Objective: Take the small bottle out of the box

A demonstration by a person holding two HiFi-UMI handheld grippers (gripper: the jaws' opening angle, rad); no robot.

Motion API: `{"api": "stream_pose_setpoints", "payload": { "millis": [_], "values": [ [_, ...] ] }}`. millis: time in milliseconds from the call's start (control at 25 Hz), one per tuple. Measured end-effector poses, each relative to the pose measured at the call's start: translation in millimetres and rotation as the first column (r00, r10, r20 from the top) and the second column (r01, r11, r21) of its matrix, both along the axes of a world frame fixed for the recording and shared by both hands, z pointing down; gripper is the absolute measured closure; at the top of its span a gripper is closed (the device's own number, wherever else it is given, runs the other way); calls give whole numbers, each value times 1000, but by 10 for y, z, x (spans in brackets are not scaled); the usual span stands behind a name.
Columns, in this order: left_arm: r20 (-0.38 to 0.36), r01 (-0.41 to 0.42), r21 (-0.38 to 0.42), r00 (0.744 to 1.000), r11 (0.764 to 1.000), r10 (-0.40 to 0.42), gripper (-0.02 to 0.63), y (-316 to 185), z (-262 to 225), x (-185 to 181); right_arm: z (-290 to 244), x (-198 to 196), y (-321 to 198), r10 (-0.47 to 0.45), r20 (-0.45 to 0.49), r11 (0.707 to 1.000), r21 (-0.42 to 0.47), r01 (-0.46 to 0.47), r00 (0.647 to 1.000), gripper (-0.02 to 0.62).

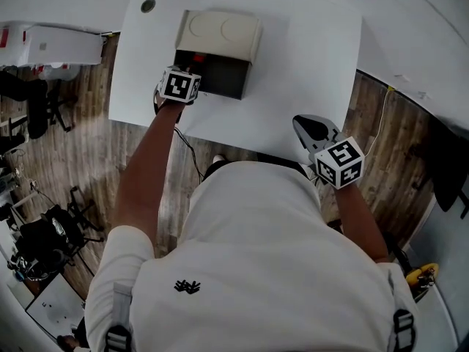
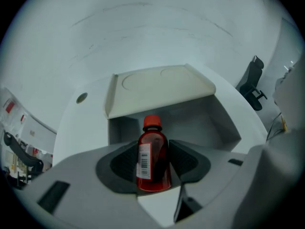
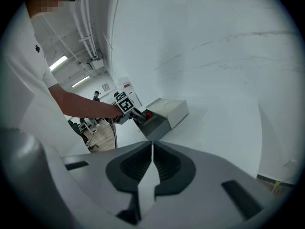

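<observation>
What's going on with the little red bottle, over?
Left gripper shut on the small red bottle. Bottle upright inside the open box, not out yet. Right gripper shut, empty, held back. Nothing blocking.

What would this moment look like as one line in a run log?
left claw: shut on small bottle | bottle: inside open box | right claw: shut, empty | step: lift-out not yet done

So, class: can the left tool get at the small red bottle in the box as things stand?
Probably yes: the box stands open, and the left tool flanks the small bottle with its jaws, seemingly touching it.
</observation>
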State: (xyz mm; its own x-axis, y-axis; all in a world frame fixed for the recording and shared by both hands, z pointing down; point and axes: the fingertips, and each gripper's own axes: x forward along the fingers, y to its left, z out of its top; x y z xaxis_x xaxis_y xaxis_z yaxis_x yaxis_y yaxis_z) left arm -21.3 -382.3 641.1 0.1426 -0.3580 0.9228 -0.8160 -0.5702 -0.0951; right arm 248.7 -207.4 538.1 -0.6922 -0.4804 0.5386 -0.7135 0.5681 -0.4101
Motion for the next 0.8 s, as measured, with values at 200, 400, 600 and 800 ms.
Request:
{"api": "stream_pose_setpoints", "payload": {
  "millis": [200, 400, 600, 800],
  "values": [
    [-81, 20, 48, 997, 999, -16, 399, -43, -220, 15, -36, -148, -11, -27, -6, 1000, 10, 27, 1000, 581],
    [-178, 43, 98, 984, 994, -25, 399, 54, -474, 51, -69, -310, 33, -68, -13, 997, 31, 68, 998, 581],
    [-263, 72, 149, 964, 986, -31, 399, 219, -779, -10, -147, -520, 37, -107, -24, 992, 62, 109, 994, 581],
    [-335, 98, 189, 942, 977, -30, 399, 450, -1065, -144, -195, -769, 54, -138, -34, 987, 83, 140, 990, 581]
  ]
}}
